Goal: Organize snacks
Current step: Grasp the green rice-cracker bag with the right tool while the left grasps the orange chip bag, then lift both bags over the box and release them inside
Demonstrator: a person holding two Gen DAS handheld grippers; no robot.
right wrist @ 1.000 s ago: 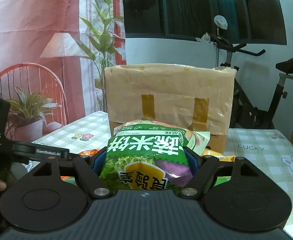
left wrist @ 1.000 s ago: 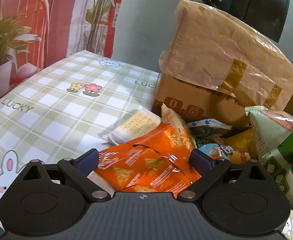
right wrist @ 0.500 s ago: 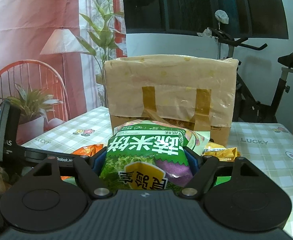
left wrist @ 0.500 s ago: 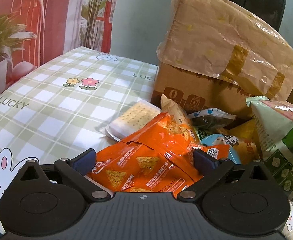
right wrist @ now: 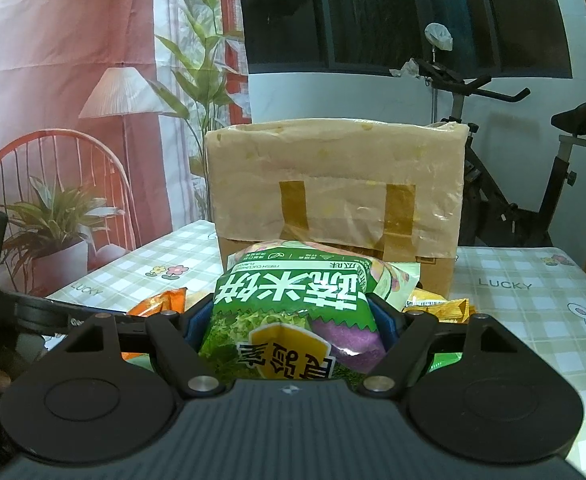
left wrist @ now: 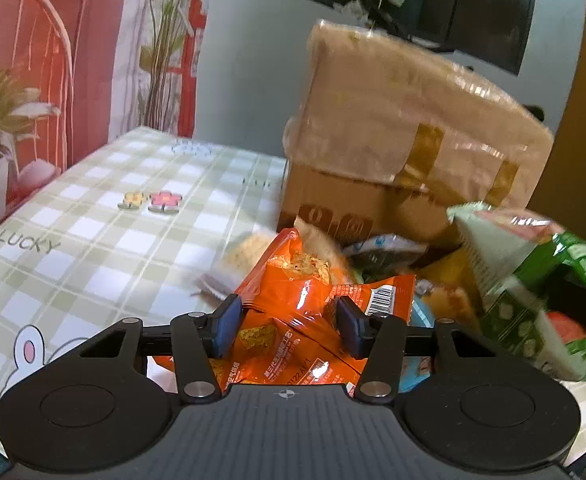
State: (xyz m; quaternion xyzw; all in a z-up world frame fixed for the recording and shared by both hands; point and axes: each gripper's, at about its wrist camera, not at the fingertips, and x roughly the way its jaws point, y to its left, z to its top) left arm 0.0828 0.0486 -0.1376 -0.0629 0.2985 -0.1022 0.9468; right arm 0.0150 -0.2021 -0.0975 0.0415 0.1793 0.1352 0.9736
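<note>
My left gripper [left wrist: 287,326] is shut on an orange chip bag [left wrist: 293,280] and holds it above a pile of snack packets [left wrist: 381,248] in front of a taped cardboard box [left wrist: 409,160]. My right gripper [right wrist: 291,322] is shut on a green rice-cracker bag [right wrist: 293,312]; that bag also shows at the right of the left wrist view [left wrist: 533,280]. The box [right wrist: 333,188] stands straight ahead in the right wrist view, with an orange packet [right wrist: 161,302] and a yellow packet [right wrist: 437,306] below it.
The table has a green checked cloth [left wrist: 93,232] with rabbit and flower prints. A cracker pack [left wrist: 241,256] lies left of the pile. An exercise bike [right wrist: 533,184] stands behind the table at the right. A potted plant [right wrist: 53,232] is at the left.
My left gripper's jaws have closed on the orange chip bag and lifted it off the pile. My right gripper has kept its hold on the green bag and risen a little.
</note>
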